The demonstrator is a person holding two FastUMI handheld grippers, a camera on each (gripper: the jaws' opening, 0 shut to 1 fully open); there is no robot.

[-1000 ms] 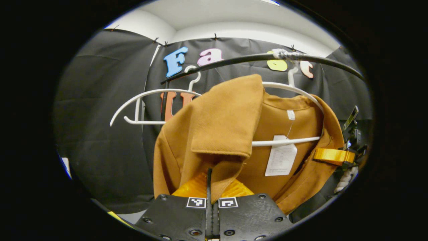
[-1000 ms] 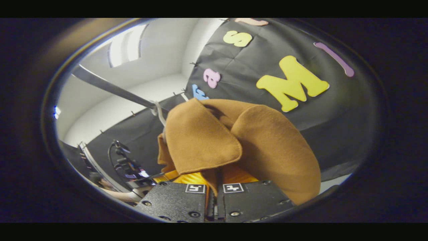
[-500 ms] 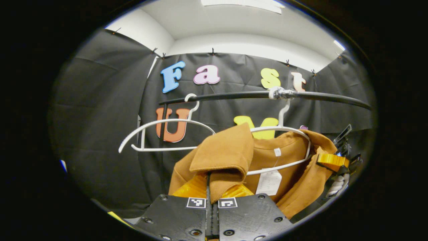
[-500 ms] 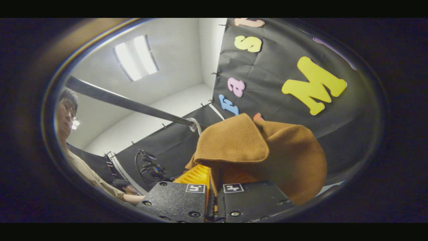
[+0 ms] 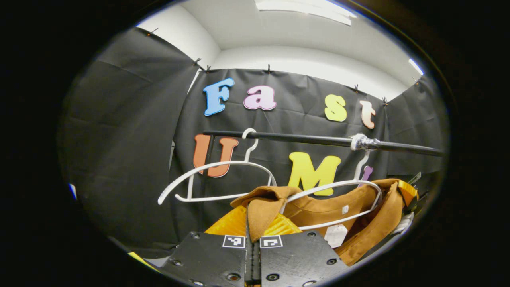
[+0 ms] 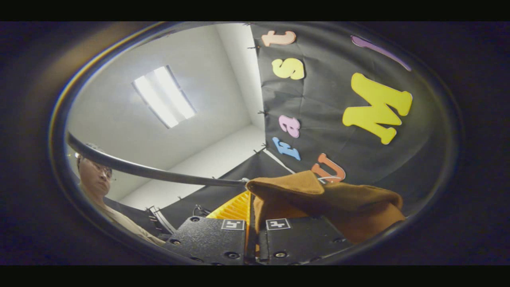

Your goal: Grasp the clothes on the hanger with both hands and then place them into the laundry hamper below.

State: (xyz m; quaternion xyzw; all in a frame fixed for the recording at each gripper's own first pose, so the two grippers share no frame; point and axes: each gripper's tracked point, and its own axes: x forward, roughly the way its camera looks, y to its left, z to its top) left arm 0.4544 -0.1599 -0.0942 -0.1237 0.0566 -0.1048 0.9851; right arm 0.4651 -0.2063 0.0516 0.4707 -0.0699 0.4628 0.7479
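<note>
A brown coat [image 5: 358, 209] hangs low on a white hanger [image 5: 330, 185] under the black rail [image 5: 303, 138]. In the left gripper view my left gripper [image 5: 252, 223] is shut on a fold of the coat's collar, which drapes over the fingers. At that view's far right, my right gripper [image 5: 407, 192] holds the coat's other shoulder. In the right gripper view the coat [image 6: 342, 199] bunches over my right gripper [image 6: 252, 214], which is shut on its edge. The rail [image 6: 159, 173] runs above it.
An empty white hanger [image 5: 215, 165] hangs on the rail to the left of the coat. A white tag [image 5: 335, 235] dangles inside the coat's neck. A person [image 6: 97, 179] stands at the left of the right gripper view, behind the rail.
Both grippers have come down and back, pulling the coat with them. The coat sits lower in both views, the rail stands higher, and the collar has slid off the hanger's left arm.
</note>
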